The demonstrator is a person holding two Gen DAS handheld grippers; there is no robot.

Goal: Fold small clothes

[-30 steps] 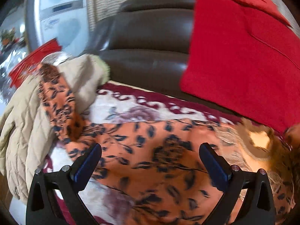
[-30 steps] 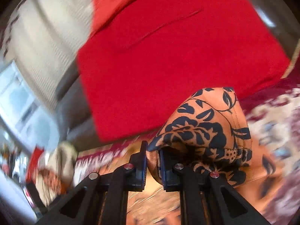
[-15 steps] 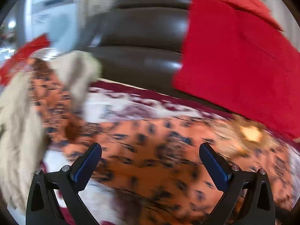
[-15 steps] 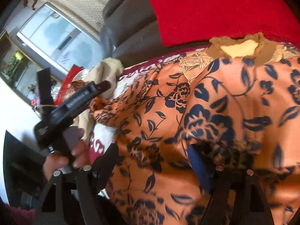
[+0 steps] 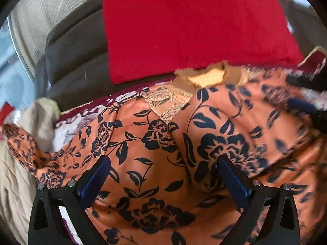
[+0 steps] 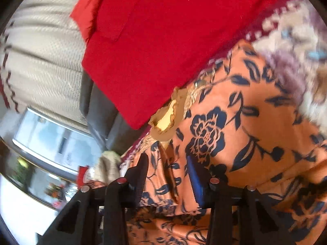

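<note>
The orange floral garment (image 5: pixel 163 143) is spread across the patterned blanket (image 5: pixel 67 130) on the sofa, just in front of the red cushion (image 5: pixel 184 30). Left claw (image 5: pixel 163 181) hangs over it spread wide, gripping nothing. Right claw (image 6: pixel 169 179) has just been closing, with a ridge of the fabric between its jaws; it's blurry, so I can't tell if it's pinched yet. A beige quilted jacket (image 5: pixel 14 179) lies off to the left.

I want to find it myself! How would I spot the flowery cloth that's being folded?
Find the dark leather sofa with the big red cushion leaning on it. Spread out below the cushion lies the orange garment. Only it has dark blue flowers and leaves; the quilted jacket beside it is plain beige.
</note>
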